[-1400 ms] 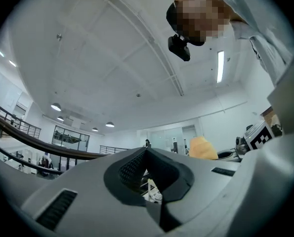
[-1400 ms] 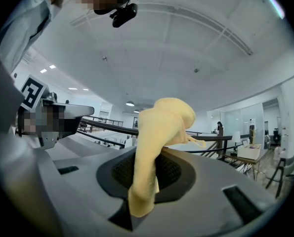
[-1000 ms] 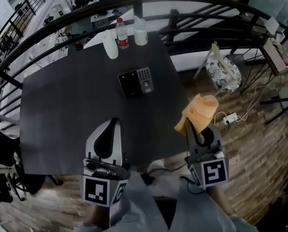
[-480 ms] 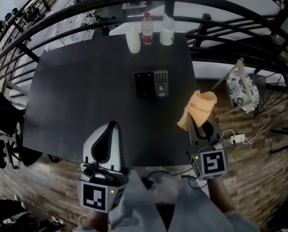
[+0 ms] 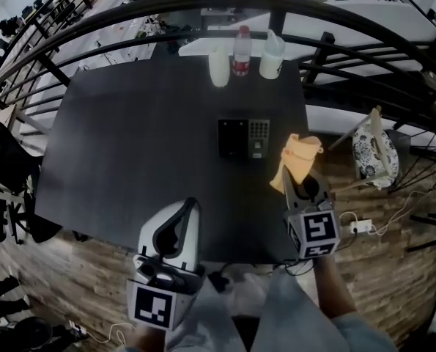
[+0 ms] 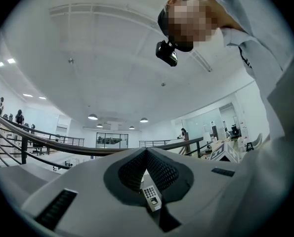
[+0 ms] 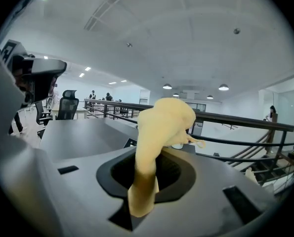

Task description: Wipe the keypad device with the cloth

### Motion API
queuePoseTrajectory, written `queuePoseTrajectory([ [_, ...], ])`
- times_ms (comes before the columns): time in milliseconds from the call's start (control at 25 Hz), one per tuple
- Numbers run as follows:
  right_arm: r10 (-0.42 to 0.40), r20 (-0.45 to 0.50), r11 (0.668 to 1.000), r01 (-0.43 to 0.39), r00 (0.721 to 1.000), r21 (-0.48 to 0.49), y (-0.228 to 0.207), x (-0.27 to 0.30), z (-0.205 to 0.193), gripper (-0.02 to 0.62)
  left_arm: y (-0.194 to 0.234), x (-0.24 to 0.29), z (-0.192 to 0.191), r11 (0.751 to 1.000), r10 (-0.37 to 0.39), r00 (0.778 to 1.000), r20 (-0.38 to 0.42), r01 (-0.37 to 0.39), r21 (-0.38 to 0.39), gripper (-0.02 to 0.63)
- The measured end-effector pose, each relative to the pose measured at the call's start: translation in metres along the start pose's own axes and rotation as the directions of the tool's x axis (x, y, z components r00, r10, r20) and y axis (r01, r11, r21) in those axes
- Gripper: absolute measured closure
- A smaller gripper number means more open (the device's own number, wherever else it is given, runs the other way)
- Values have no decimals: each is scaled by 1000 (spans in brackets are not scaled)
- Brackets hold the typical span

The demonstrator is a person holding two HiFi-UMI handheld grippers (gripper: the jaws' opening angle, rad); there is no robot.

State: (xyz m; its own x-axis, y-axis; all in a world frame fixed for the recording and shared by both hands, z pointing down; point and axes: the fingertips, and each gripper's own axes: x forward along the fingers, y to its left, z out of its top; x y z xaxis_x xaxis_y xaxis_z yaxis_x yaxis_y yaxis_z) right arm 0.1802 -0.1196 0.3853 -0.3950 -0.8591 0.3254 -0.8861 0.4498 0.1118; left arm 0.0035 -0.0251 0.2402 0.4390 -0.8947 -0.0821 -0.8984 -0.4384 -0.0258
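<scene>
The black keypad device (image 5: 243, 138) lies flat on the dark table (image 5: 130, 145), right of centre; its grey key panel is on its right side. My right gripper (image 5: 294, 182) is shut on a yellow-orange cloth (image 5: 297, 158), which bunches up above the jaws just right of the device and above the table's right edge. In the right gripper view the cloth (image 7: 164, 122) fills the gap of the right gripper (image 7: 147, 158). My left gripper (image 5: 190, 205) is shut and holds nothing, near the table's front edge. The keypad device (image 6: 150, 197) shows small below the closed tips of the left gripper (image 6: 147, 151).
At the table's far edge stand a white cup (image 5: 219, 70), a red-labelled water bottle (image 5: 241, 52) and a white jug (image 5: 271, 56). A black railing (image 5: 364, 20) curves behind the table. A patterned chair (image 5: 375, 156) stands on the wooden floor at the right.
My right gripper has carried the cloth closer to the keypad device's right side. The left gripper has stayed shut near the front edge.
</scene>
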Motion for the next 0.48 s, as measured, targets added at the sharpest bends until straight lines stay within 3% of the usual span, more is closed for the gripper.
queuePoseTrajectory([
  [480, -25, -115, 1000, 23, 993, -21, -9, 75, -32, 525, 39, 1, -17, 999, 49, 998, -25, -49, 6, 594],
])
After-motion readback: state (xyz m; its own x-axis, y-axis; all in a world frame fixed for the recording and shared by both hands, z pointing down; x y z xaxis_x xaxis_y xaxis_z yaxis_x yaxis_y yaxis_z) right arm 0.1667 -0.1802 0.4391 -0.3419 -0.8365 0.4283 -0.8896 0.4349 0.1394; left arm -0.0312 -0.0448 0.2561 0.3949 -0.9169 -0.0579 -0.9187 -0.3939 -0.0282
